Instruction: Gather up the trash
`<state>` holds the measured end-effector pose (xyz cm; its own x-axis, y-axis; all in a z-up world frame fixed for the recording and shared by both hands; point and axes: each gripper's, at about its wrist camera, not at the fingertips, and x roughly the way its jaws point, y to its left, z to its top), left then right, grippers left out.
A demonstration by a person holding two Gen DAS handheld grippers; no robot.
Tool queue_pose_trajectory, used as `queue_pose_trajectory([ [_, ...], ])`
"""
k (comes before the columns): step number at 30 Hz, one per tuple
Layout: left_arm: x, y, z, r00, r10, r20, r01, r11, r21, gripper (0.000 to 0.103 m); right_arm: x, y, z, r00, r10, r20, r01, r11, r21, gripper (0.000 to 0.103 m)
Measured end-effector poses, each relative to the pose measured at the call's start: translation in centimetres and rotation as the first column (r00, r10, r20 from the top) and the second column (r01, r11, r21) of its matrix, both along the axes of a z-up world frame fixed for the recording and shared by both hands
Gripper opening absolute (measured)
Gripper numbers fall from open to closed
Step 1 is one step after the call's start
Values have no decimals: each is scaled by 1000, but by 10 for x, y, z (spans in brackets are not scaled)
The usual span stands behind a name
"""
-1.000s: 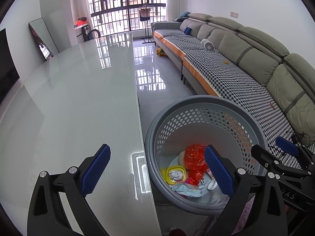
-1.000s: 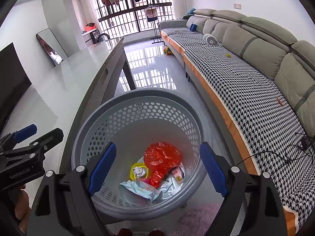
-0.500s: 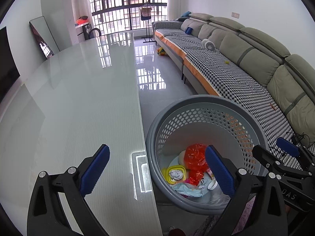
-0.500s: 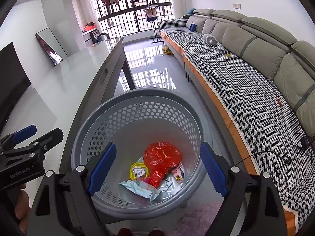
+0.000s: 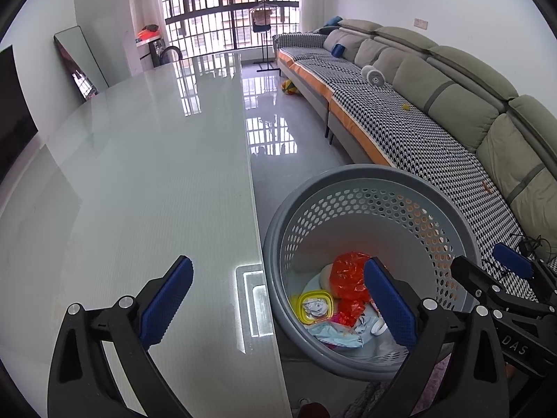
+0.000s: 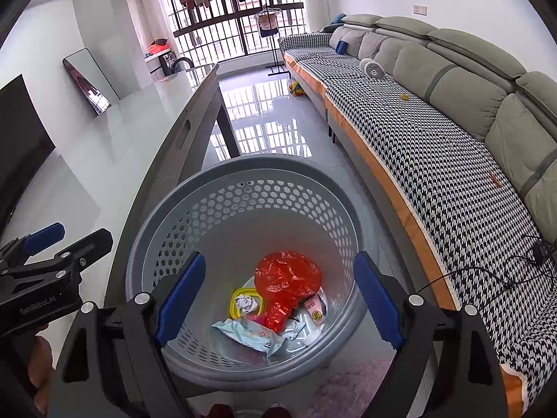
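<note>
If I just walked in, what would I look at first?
Probably the crumpled red plastic bag, bright at the bottom of the grey holey basket on the floor beside the table, with a yellow lid and wrappers around it. Next, the blue fingers of the right gripper, wide open and empty over the basket. Then the long sofa with its black-and-white checked cover along the right wall.

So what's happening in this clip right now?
A person holds two tools for collecting trash. The left hand-held gripper is open over the glossy table edge; the right hand-held gripper is open above the grey basket. Neither holds anything. A red plastic bag, a yellow lid and wrappers lie in the basket.
</note>
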<state>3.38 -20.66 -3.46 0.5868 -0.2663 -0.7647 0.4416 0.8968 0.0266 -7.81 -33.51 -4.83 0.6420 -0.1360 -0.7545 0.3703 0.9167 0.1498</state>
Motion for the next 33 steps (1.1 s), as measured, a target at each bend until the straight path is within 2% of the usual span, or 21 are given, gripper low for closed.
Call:
queue_pose_trajectory([
  [14, 0, -7, -2, 1000, 9, 8, -9, 999, 35, 97, 2, 0, -3, 1000, -2, 0, 2, 1000, 6, 83],
  [33, 1, -5, -1, 1000, 11, 0, -11, 1000, 25, 97, 1, 0, -6, 1000, -7, 3, 7, 1000, 9, 83],
])
